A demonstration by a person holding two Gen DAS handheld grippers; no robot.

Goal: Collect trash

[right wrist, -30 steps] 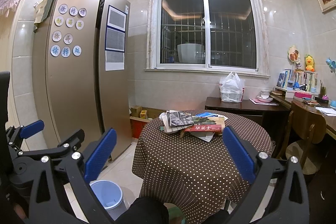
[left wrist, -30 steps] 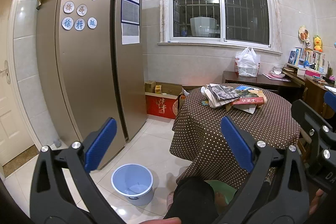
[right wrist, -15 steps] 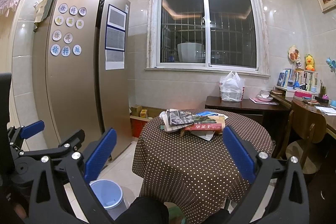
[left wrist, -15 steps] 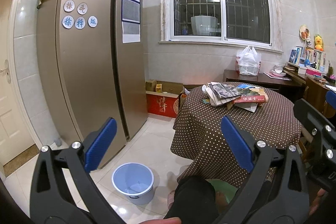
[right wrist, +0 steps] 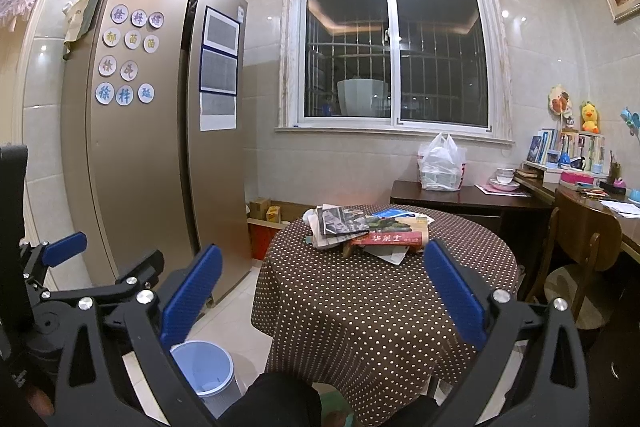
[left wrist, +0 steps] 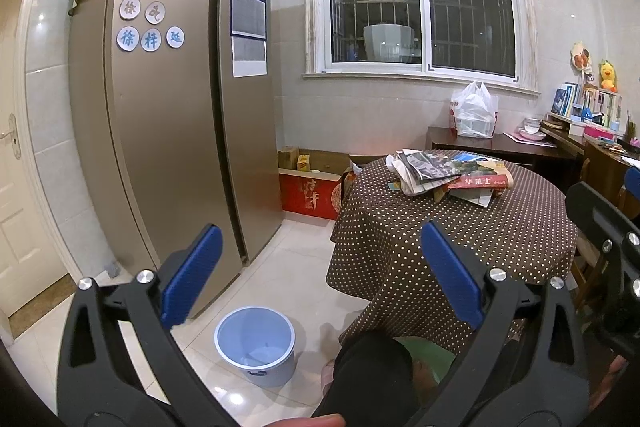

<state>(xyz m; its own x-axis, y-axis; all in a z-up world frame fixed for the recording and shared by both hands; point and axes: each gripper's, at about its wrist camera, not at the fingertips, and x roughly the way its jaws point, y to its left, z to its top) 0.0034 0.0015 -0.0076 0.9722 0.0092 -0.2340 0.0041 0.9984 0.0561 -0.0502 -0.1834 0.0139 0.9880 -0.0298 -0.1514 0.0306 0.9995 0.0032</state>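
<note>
A pile of newspapers and magazines lies at the far side of a round table with a brown polka-dot cloth; it also shows in the right wrist view. A light blue bucket stands on the floor left of the table, also in the right wrist view. My left gripper is open and empty, held above the floor in front of the table. My right gripper is open and empty, facing the table.
A tall steel fridge stands at the left. A red box sits against the back wall. A dark side table carries a white plastic bag. A wooden chair and cluttered desk are at the right.
Both views have shifted very slightly; the table and pile sit a little nearer. Both grippers stay open and empty.
</note>
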